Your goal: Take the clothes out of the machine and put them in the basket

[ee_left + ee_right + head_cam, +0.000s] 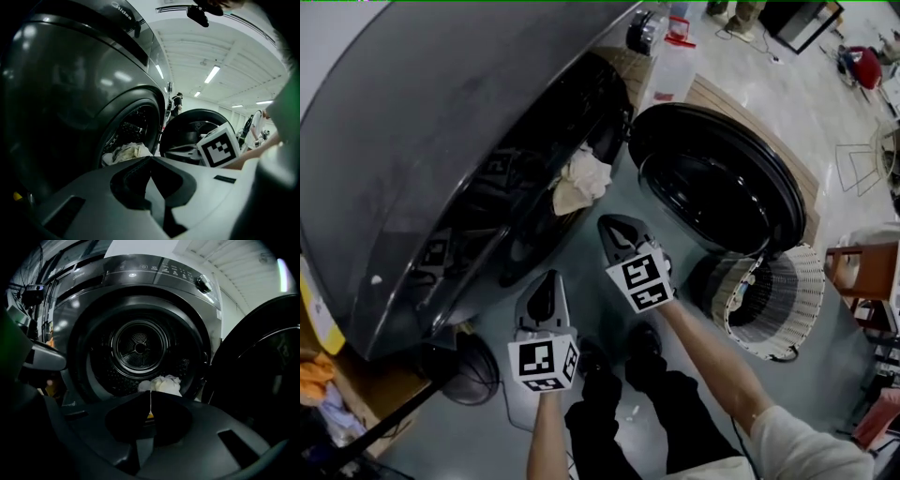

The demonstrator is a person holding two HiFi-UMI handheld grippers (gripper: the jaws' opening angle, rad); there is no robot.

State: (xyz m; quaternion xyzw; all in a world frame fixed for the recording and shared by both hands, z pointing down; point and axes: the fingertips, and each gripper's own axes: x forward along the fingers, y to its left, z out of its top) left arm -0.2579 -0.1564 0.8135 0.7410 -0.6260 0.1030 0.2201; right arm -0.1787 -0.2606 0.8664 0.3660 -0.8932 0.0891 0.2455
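A cream cloth (579,180) lies at the lip of the dark grey washing machine's (441,122) open drum; it also shows in the left gripper view (126,152) and the right gripper view (161,384). The round door (712,178) stands swung open to the right. A white slatted basket (773,300) sits on the floor at the right. My right gripper (614,227) is shut and empty, just in front of the drum mouth and short of the cloth. My left gripper (546,283) hangs lower and farther back, jaws together, holding nothing.
A clear detergent jug (673,66) and a wooden platform (792,169) are behind the door. A brown chair (862,272) stands at the right edge. The person's dark legs and shoes (623,366) are below the grippers. Another person (176,103) stands far off.
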